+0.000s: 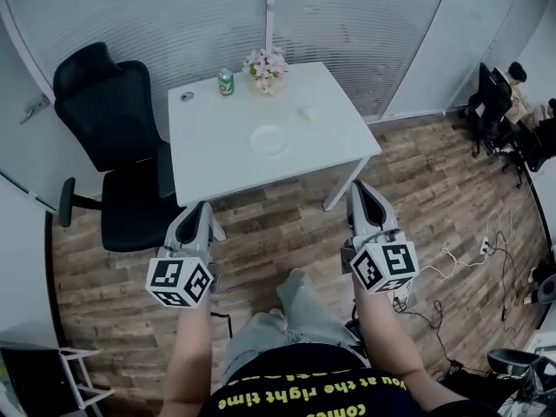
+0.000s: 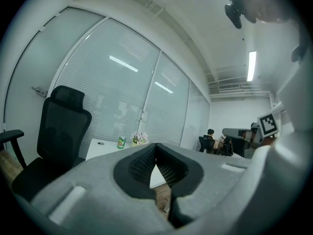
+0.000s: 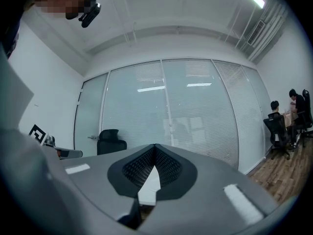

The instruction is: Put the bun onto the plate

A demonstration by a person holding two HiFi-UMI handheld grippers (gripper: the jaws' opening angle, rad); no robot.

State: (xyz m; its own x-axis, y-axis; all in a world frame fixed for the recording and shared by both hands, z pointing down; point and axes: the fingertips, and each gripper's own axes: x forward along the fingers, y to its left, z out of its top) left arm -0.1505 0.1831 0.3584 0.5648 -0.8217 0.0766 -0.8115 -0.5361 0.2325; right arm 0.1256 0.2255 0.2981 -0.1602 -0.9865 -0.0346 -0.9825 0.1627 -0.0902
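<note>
A white round plate [image 1: 268,141] lies near the middle of the white table [image 1: 208,159]. Beyond it, toward the far right of the tabletop, sits a small pale bun [image 1: 306,113]. My left gripper [image 1: 201,208] is held level over the wooden floor, short of the table's near edge, with its jaws shut and nothing in them. My right gripper [image 1: 360,189] is alongside it by the table's near right corner, also shut and empty. In the left gripper view the gripper [image 2: 156,146] has its tips touching, and in the right gripper view the gripper [image 3: 155,147] does too.
A green can [image 1: 226,82] and a pot of pink flowers [image 1: 266,68] stand at the table's far edge. A black office chair [image 1: 122,146] stands left of the table. Cables [image 1: 452,254] lie on the floor at right. People sit at desks [image 1: 508,102] far right. Blinded glass walls stand behind.
</note>
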